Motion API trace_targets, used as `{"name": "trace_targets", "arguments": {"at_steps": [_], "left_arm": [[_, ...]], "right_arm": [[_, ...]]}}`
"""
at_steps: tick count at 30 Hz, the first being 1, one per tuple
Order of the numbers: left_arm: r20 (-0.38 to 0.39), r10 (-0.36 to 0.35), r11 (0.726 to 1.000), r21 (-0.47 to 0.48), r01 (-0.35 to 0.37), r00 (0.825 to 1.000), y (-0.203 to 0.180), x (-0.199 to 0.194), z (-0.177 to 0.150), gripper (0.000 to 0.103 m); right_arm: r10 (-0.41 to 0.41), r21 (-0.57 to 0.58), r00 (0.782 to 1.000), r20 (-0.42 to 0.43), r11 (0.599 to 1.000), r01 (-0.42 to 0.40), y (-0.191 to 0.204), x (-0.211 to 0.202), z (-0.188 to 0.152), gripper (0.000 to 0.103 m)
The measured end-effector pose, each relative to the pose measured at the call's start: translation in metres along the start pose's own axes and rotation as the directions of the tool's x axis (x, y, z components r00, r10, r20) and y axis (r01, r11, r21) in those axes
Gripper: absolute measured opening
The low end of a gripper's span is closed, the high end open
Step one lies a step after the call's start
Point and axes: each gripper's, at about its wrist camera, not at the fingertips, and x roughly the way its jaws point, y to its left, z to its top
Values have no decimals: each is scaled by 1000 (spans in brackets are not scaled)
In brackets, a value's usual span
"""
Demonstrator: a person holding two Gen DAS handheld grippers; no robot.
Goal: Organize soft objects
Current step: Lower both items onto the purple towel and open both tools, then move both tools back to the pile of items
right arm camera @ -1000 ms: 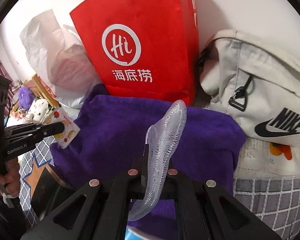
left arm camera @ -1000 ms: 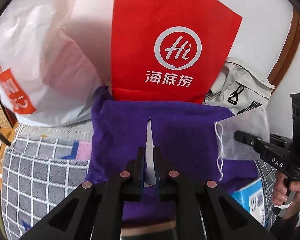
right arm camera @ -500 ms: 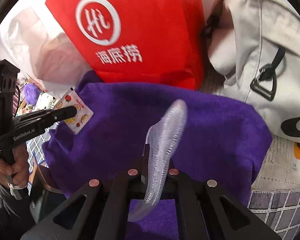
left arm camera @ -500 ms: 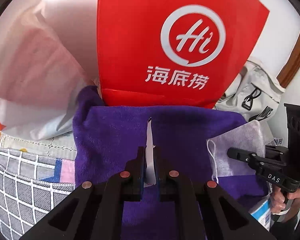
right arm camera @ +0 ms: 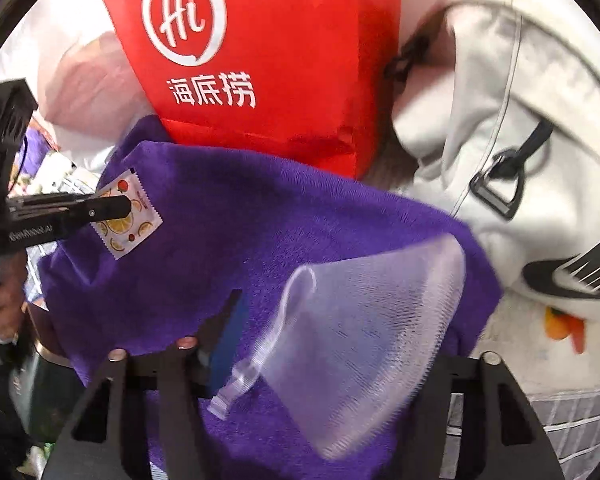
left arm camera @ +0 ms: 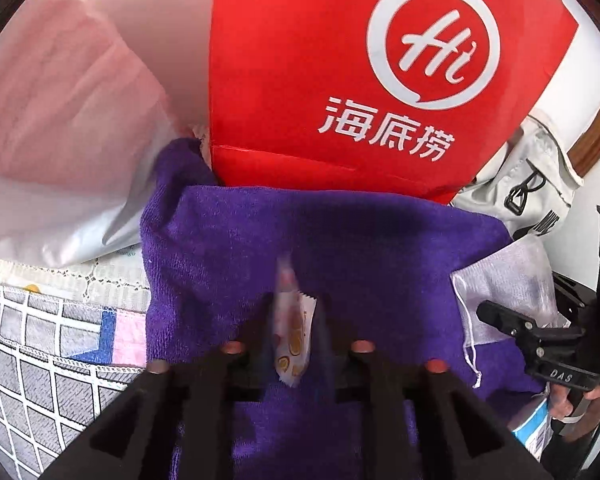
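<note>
- Jaws first: your left gripper [left arm camera: 294, 320] is opening narrowly, and the fruit-print packet [left arm camera: 291, 336] is slipping loose between its fingers.
- Your right gripper [right arm camera: 332, 340] is opening wide, and the white face mask [right arm camera: 364, 344] is dropping free onto the purple towel [right arm camera: 240, 240].
- You are releasing both soft items onto that towel; next, you are probably lifting clear without dragging either one.
- Farther back, the red paper bag [left arm camera: 340, 80] is showing "Hi" and "海底捞", and the pale fabric bag [right arm camera: 520, 160] is showing a Nike logo.
</note>
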Motion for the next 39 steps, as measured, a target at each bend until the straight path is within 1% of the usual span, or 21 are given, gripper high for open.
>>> {"name": "trace_targets", "arguments": {"at_steps": [2, 4, 6, 8, 10, 12, 13, 14, 15, 16, 17, 18, 21, 23, 29, 33, 39], "left_arm": [[14, 3, 1000, -8, -3, 1000, 4, -6, -1, 32], [14, 6, 1000, -9, -6, 1000, 6, -11, -2, 40], [28, 10, 1000, -6, -10, 1000, 8, -17, -3, 52], [45, 21, 1000, 2, -21, 999, 7, -28, -6, 55], [54, 24, 1000, 4, -24, 998, 7, -37, -5, 56], [57, 22, 1000, 6, -23, 998, 7, -45, -8, 56], [57, 22, 1000, 7, -22, 998, 7, -48, -9, 56], [60, 21, 1000, 10, -22, 998, 7, -51, -11, 56], [64, 20, 1000, 14, -21, 998, 6, -56, -14, 56], [66, 17, 1000, 18, -18, 998, 4, -60, -16, 56], [67, 15, 1000, 22, -17, 998, -7, -60, -17, 56], [70, 10, 1000, 27, -12, 997, -8, -64, -20, 56], [85, 4, 999, 36, -7, 996, -11, -75, -29, 56], [92, 5, 999, 38, -8, 996, -10, -82, -34, 56], [113, 3, 1000, 23, -6, 994, -9, -105, -49, 56], [147, -3, 1000, 23, -1, 989, -11, -127, -67, 56], [176, -10, 999, 38, 3, 984, -19, -157, -99, 56]], "right_arm": [[-35, -18, 999, 13, 999, 36, 2, -4, -1, 65], [-44, -28, 999, 14, 999, 45, 2, -7, -3, 71], [-61, -33, 998, 26, 998, 61, 3, -12, -4, 72], [-76, -31, 996, 35, 997, 77, 3, -18, -4, 73], [-83, -29, 995, 52, 996, 84, 3, -27, -4, 78], [-70, -24, 995, 73, 997, 72, 5, -37, -4, 79], [-46, -21, 995, 86, 999, 48, 7, -43, -3, 80], [-6, -18, 995, 100, 1000, 8, 9, -48, -2, 85], [25, -17, 994, 108, 1000, -23, 13, -50, -1, 87], [83, -14, 990, 114, 997, -82, 15, -53, -1, 89], [103, -8, 989, 110, 995, -103, 16, -53, 0, 89], [116, 5, 988, 100, 993, -117, 17, -54, 0, 89], [111, 19, 987, 118, 993, -114, 21, -63, -2, 89], [107, 27, 987, 121, 993, -111, 30, -62, -1, 89], [81, 55, 985, 151, 994, -90, 35, -89, -16, 89], [62, 67, 983, 174, 995, -75, 46, -107, -34, 89], [68, 43, 982, 176, 996, -77, 81, -131, -70, 89]]}}
